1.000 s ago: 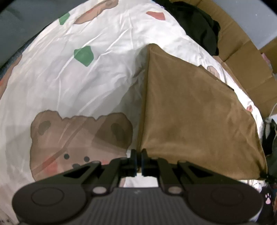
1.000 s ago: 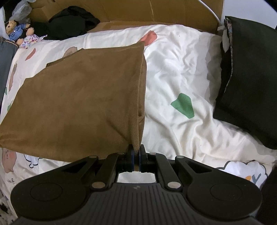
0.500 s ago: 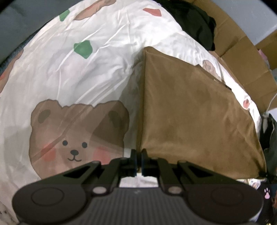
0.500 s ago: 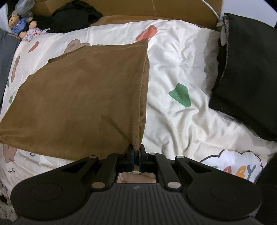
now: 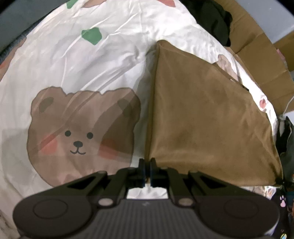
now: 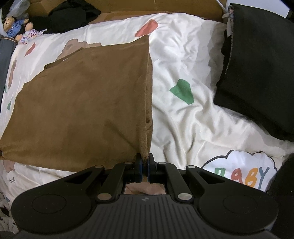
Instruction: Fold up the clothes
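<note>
A brown garment (image 5: 205, 117) is stretched taut above a white printed bed sheet (image 5: 95, 60). My left gripper (image 5: 147, 163) is shut on the garment's near left corner. In the right wrist view the same brown garment (image 6: 82, 110) spreads to the left, and my right gripper (image 6: 144, 159) is shut on its near right corner, with folded layers pinched between the pads. The far edge of the garment rests on the sheet (image 6: 183, 60).
A black cushion (image 6: 257, 69) lies at the right of the bed. Dark clothes (image 6: 69, 16) and soft toys (image 6: 14, 25) sit by cardboard (image 5: 257, 55) at the far side. A bear print (image 5: 82, 132) and a "BABY" cloud print (image 6: 242, 171) mark the sheet.
The left gripper has shifted across the bed, so the bear print's face has come fully into view. The right view has crept forward, revealing the "BABY" print. Both grips are unchanged.
</note>
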Motion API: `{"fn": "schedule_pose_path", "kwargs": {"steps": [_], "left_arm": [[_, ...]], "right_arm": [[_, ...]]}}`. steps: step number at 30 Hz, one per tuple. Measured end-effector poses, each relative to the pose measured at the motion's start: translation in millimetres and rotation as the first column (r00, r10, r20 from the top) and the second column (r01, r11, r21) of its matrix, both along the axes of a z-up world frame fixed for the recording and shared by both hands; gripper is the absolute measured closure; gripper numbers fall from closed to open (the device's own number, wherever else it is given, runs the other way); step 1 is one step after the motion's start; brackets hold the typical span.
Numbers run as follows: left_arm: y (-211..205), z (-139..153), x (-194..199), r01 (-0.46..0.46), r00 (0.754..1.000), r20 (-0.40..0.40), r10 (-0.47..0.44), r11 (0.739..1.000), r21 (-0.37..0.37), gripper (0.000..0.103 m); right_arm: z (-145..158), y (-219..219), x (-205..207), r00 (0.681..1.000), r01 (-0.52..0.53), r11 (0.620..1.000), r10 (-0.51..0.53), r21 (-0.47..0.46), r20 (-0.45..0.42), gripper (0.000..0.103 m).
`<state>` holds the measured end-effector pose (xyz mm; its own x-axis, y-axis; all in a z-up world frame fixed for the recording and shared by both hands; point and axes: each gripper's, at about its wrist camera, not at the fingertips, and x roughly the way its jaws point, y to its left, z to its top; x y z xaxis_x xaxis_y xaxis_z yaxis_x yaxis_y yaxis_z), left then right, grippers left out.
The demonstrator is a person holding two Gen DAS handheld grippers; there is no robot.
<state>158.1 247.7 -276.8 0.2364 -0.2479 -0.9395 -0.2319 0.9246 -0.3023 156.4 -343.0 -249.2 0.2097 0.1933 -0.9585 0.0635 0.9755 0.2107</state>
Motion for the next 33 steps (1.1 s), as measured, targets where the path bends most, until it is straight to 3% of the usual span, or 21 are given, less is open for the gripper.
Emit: {"fn": "schedule_pose_path", "kwargs": {"steps": [19, 22, 26, 33], "left_arm": [[1, -54, 5, 0.008, 0.997, -0.074, -0.007, 1.0, 0.014, 0.097], [0, -57, 6, 0.009, 0.996, -0.086, -0.007, 1.0, 0.018, 0.093], [3, -50, 8, 0.021, 0.997, -0.07, -0.019, 0.999, 0.03, 0.089], [17, -37, -2, -0.023, 0.999, -0.023, 0.023, 1.0, 0.003, 0.078]], "right_arm": [[-50, 3, -4, 0.996, -0.005, 0.999, 0.001, -0.041, -0.093, 0.096], [-52, 4, -1, 0.994, -0.007, 0.998, 0.0, -0.067, -0.105, 0.09], [-43, 0, 1, 0.995, 0.006, 0.99, -0.019, -0.138, -0.095, 0.069], [-10, -1, 9, 1.0, 0.004, 0.987, -0.006, -0.159, -0.012, 0.065]]}}
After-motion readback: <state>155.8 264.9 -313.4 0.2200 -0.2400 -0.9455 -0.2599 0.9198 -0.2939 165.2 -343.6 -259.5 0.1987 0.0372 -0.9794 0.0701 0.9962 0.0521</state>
